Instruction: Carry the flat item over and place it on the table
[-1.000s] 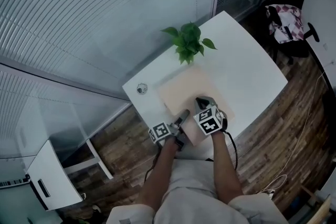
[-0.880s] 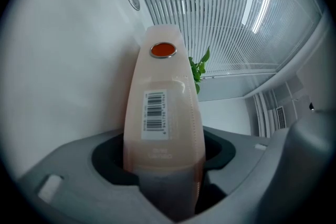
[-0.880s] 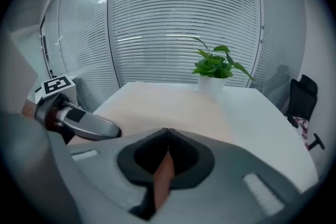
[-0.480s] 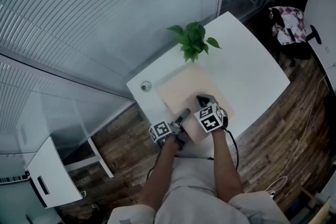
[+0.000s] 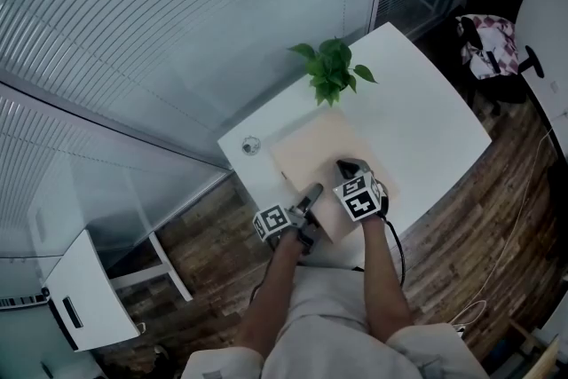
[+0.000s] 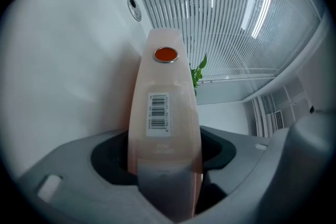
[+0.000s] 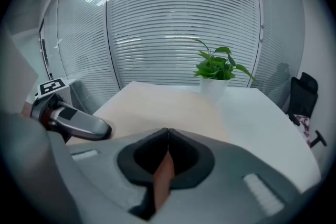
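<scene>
A thin, smooth, pale-wood rectangular board (image 5: 319,157) with a barcode sticker (image 6: 158,111) lies flat over the glossy white table (image 5: 426,120) at frame centre, below the leafy plant (image 5: 333,71), its near edge pinched by the left gripper (image 5: 308,195) and the right gripper (image 5: 346,166), placed much as a second ago.

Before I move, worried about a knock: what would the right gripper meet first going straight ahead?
Likely the potted plant, slightly right of the line of the right gripper; depth unclear, so it may miss.

Soft daylight (fisheye-warped edges)
</scene>
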`<state>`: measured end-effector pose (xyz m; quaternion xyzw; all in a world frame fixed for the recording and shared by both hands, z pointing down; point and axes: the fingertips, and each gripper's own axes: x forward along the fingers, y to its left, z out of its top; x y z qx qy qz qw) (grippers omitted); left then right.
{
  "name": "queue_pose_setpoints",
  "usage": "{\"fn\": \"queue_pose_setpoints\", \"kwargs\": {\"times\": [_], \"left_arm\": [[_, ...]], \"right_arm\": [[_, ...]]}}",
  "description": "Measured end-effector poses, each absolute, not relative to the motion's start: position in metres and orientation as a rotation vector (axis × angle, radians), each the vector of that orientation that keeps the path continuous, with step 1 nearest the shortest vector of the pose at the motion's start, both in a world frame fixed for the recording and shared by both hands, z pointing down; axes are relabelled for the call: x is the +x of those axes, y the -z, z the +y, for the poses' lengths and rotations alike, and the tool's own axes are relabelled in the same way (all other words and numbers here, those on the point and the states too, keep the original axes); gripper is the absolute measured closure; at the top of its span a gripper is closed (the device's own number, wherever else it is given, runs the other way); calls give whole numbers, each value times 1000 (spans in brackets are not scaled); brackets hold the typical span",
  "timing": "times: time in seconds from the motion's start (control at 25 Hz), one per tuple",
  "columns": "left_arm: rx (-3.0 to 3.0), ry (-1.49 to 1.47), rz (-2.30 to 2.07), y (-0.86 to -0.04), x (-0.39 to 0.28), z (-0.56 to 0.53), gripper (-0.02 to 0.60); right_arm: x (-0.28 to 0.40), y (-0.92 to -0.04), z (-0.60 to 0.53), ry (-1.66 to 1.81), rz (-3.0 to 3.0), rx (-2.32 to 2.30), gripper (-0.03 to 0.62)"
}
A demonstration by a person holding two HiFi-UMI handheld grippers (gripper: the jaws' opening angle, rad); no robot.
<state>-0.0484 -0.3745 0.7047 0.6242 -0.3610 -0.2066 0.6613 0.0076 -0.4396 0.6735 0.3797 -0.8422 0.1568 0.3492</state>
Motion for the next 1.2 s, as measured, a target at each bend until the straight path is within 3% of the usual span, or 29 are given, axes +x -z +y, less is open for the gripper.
{"fn": "queue_pose_setpoints", "kwargs": {"times": [1.2], "left_arm": [[1394,455,-857,-703,-66,-340,285]], "right_arm": [[-10,-673,-433,-367,-2167,977,592]]}}
